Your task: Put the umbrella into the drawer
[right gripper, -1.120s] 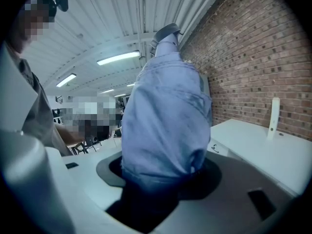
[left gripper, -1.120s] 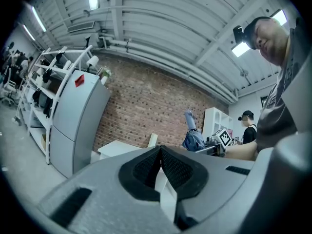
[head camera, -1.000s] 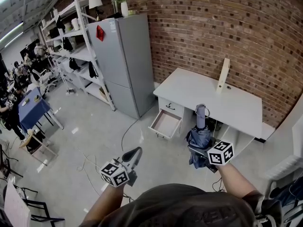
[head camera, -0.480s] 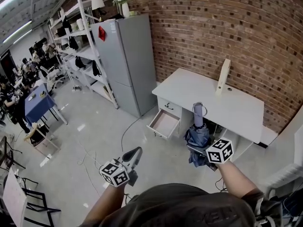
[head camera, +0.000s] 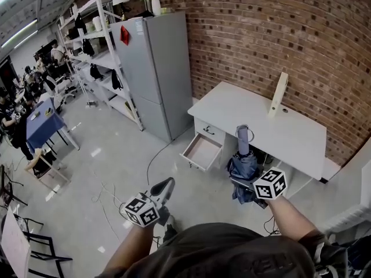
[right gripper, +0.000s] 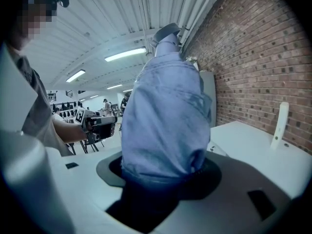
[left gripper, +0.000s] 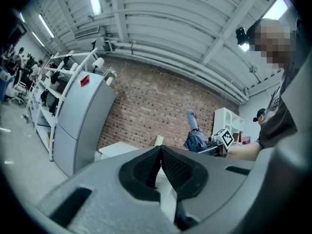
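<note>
1. The right gripper [head camera: 246, 182] is clamped on the folded blue umbrella [head camera: 243, 165]. In the right gripper view its jaws press the bunched fabric [right gripper: 165, 116] from both sides.
2. The umbrella stands roughly upright in that grip, pale end uppermost. It is in the air in front of the white desk [head camera: 264, 120] and is not yet in the drawer [head camera: 203, 151].
3. The drawer is pulled open at the desk's left end in the head view, and its bare bottom shows. It lies near the umbrella, just to its left.
4. The left gripper [head camera: 164, 186] has its jaws closed tip to tip with nothing between them, as the left gripper view [left gripper: 160, 152] shows. It hangs over the grey floor [head camera: 110, 172], apart from the drawer.
5. A grey fridge [head camera: 156, 68] stands left of the desk, against the brick wall [head camera: 278, 33].
</note>
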A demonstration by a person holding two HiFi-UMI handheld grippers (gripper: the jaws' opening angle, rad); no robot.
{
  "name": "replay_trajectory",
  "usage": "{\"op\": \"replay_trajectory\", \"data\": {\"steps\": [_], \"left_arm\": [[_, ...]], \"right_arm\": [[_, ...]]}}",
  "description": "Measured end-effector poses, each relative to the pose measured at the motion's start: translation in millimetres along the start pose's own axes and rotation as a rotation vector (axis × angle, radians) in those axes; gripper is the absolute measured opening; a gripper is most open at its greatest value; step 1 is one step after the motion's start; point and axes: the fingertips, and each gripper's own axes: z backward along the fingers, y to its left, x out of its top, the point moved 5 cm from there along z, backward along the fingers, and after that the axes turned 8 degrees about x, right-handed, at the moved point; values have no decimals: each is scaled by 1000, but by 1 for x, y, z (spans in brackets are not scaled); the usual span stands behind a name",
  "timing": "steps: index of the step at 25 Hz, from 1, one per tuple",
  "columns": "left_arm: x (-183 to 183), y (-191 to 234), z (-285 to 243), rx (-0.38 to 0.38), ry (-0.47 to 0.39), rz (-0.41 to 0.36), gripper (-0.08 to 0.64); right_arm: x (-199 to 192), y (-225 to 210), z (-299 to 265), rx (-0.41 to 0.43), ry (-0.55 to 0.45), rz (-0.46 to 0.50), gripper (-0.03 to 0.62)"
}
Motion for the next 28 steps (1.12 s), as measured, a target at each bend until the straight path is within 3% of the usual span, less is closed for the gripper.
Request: {"op": "replay_trajectory", "data": {"steps": [7, 18, 28], "left_arm": [[19, 107, -36, -77, -2, 7, 0], [103, 314, -83, -170, 48, -20, -2], [122, 399, -149, -223, 93, -6, 0]], "right_arm": [[30, -30, -87, -55, 7, 2, 249], [122, -78, -258, -152, -48, -65, 249], [152, -139, -322, -208, -41, -121, 247]]}}
